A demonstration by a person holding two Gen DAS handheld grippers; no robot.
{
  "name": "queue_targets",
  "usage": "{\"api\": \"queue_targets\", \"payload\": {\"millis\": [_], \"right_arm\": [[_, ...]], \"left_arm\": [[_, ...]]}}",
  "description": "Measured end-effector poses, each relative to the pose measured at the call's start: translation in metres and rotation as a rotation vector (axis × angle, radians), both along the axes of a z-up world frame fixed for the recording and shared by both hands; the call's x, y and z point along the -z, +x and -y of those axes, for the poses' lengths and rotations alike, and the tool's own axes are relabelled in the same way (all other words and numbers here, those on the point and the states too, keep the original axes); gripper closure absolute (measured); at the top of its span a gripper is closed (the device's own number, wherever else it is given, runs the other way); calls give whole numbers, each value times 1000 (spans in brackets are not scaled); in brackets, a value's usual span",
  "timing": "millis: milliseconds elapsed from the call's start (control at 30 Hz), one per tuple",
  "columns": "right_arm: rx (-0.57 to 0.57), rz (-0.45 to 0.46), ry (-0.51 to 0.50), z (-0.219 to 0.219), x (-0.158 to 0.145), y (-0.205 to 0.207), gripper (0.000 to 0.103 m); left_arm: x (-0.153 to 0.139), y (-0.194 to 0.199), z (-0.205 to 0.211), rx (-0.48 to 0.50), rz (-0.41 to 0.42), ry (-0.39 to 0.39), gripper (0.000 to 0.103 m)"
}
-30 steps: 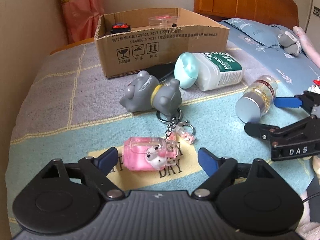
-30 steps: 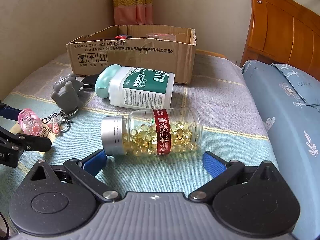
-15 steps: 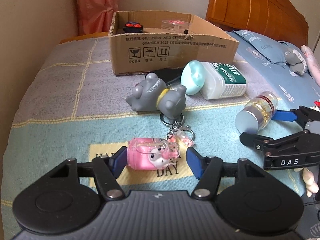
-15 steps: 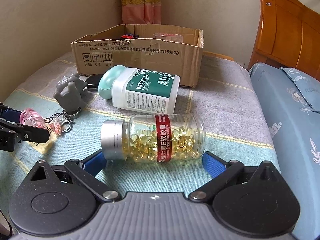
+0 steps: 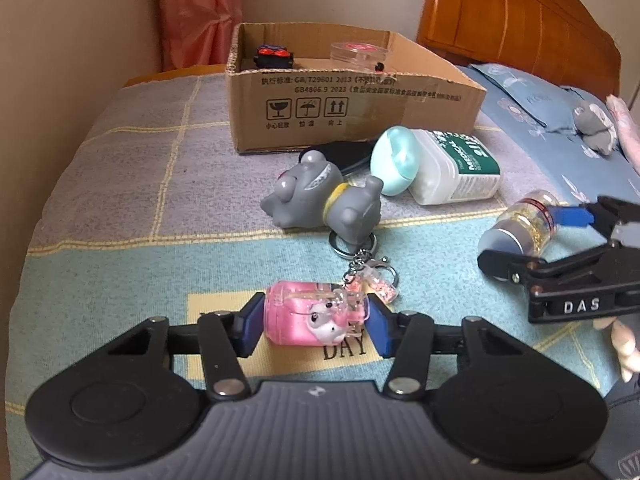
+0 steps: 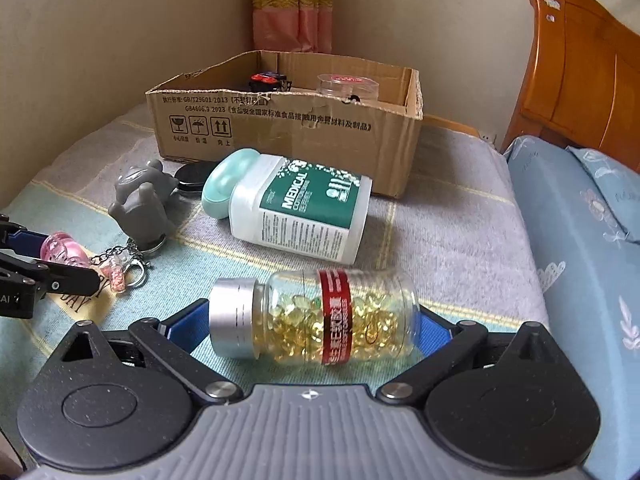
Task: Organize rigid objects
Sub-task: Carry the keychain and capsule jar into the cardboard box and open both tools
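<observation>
A pink bottle-shaped keychain charm (image 5: pixel 296 320) lies on the bedspread, and my left gripper (image 5: pixel 316 320) is shut on it, its blue pads pressed against both ends. Its chain runs up to a ring beside a grey toy figure (image 5: pixel 320 204). In the right wrist view the left gripper (image 6: pixel 52 256) shows at the left edge with the charm (image 6: pixel 64 250). A clear capsule bottle (image 6: pixel 320 316) with a silver cap lies on its side between the fingers of my right gripper (image 6: pixel 308 320), which stands open around it. The left wrist view shows the right gripper (image 5: pixel 532 240) around that bottle (image 5: pixel 524 224).
An open cardboard box (image 5: pixel 360 96) stands at the back, holding a black-and-red item (image 5: pixel 274 56) and a clear round container (image 5: pixel 360 52). A white bottle with a teal cap (image 6: pixel 296 208) lies before it. Wall at left, blue pillow (image 6: pixel 580 240) and wooden headboard at right.
The left jaws have closed from wide apart onto the pink charm. The right gripper has edged forward, so the capsule bottle now lies between its fingers.
</observation>
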State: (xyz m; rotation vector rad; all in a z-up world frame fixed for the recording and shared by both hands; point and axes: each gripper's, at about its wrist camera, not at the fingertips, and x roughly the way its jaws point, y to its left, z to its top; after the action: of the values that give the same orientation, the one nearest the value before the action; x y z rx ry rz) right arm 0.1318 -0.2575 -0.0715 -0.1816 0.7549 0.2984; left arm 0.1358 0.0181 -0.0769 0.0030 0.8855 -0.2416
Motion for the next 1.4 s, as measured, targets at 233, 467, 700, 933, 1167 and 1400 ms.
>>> {"api": "queue_targets", "payload": {"millis": [233,467,700,933,1167,1400], "right_arm": [[-56,-28,-77,-3,-11,-2,7],[-98,-40,-27,9,-37,-10,7],[-175,-3,-29,8,-69,-12,7],[-253,36,-34,1,-97,-3,7],[-266,65,-23,-7,-118,25,7],[-253,102,23,-11,-135,55,7]], "left_arm": [[-22,-3,1,114,32,81,53],[-53,-10,-5,193,59,133,54],[-81,-3,-4,259,21,125,54],[-105,15,1,298,1,122,54],[-134,46,5,294,42,109,54],[-171,95,9,284,117,73,54]]}}
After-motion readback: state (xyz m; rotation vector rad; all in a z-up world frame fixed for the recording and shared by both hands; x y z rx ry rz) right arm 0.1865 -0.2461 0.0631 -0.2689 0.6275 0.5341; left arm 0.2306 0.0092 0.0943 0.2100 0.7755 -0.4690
